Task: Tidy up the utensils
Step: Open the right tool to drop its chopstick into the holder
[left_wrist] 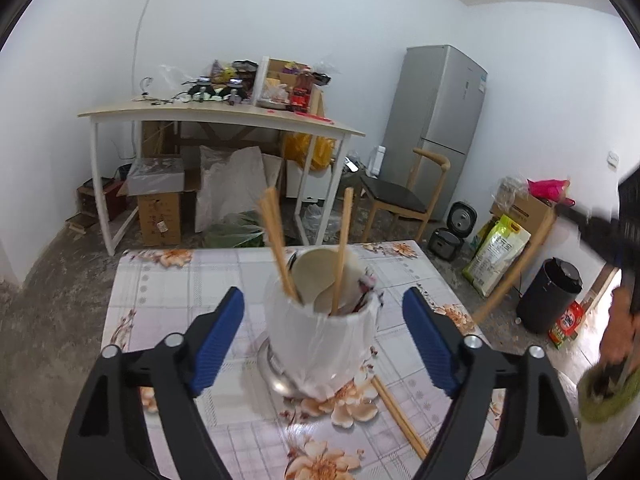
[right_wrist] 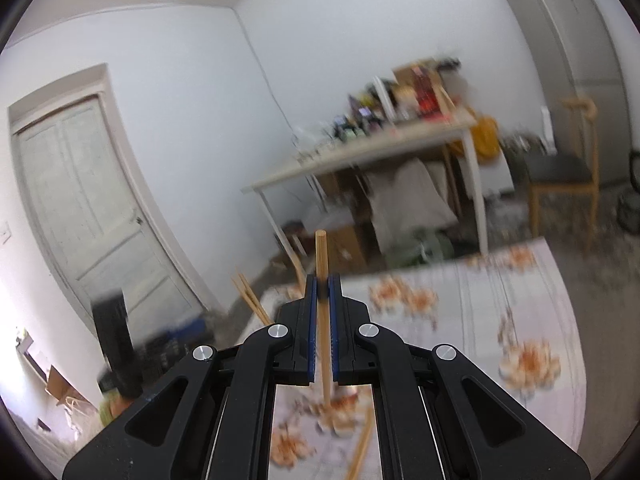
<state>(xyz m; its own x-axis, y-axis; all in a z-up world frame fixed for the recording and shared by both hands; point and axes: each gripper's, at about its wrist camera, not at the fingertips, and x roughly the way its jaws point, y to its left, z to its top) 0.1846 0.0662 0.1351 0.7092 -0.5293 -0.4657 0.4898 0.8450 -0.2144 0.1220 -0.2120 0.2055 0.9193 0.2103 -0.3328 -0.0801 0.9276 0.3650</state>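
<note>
A white utensil holder (left_wrist: pixel 320 344) stands on the floral-clothed table (left_wrist: pixel 168 304). It holds two wooden chopsticks (left_wrist: pixel 342 248) and pale ceramic spoons (left_wrist: pixel 316 272), and a steel utensil (left_wrist: pixel 276 378) lies at its base. My left gripper (left_wrist: pixel 324 340) is open, one blue pad on each side of the holder and neither touching it. My right gripper (right_wrist: pixel 322 284) is shut on one upright wooden chopstick (right_wrist: pixel 321 256), lifted above the table. Another chopstick (left_wrist: pixel 400 416) lies flat on the cloth right of the holder; in the right wrist view this loose chopstick (right_wrist: pixel 362 448) shows below the jaws.
Past the table's far edge stand a cluttered pale desk (left_wrist: pixel 224 114), a wooden chair (left_wrist: pixel 400 196), a grey fridge (left_wrist: pixel 440 120) and a black bin (left_wrist: pixel 554 296). A person's hand (left_wrist: pixel 620 328) is at the right edge. A white door (right_wrist: pixel 92 208) is on the left.
</note>
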